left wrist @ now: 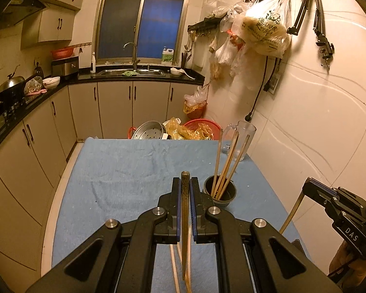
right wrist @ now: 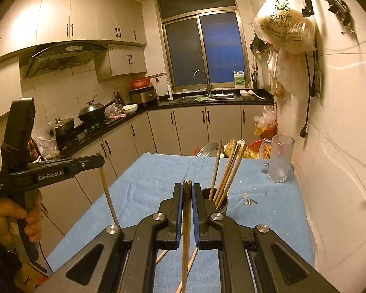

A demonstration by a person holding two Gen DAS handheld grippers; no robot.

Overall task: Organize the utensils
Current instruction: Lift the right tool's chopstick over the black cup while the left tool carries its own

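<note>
Left gripper (left wrist: 185, 183) clamps one chopstick (left wrist: 184, 219) upright, and right gripper (right wrist: 187, 188) pinches another chopstick (right wrist: 186, 229) above the blue cloth (left wrist: 124, 171). Just beyond, the dark holder (left wrist: 222, 194) carries several chopsticks (left wrist: 225, 166); farther back stands a glass mug (right wrist: 279, 158).

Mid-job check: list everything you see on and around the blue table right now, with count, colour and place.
Table cloth: one, blue, covering the table.
Holder cup: one, dark, right of centre on the cloth.
Chopsticks in cup: about four, pale wood, leaning upright.
Glass mug: one, clear, far right corner by the wall.
Loose chopsticks: a couple, pale, lying on the cloth under the grippers.
Scraps: a few, small, on the cloth right of the cup.
Steamer pan: one, metal, beyond the table's far edge.
Red basket: one, beyond the table, holding yellow bags.
Left gripper: black, shut on one chopstick.
Right gripper: black, shut on one chopstick.
Hand: one, holding the left gripper's handle.
</note>
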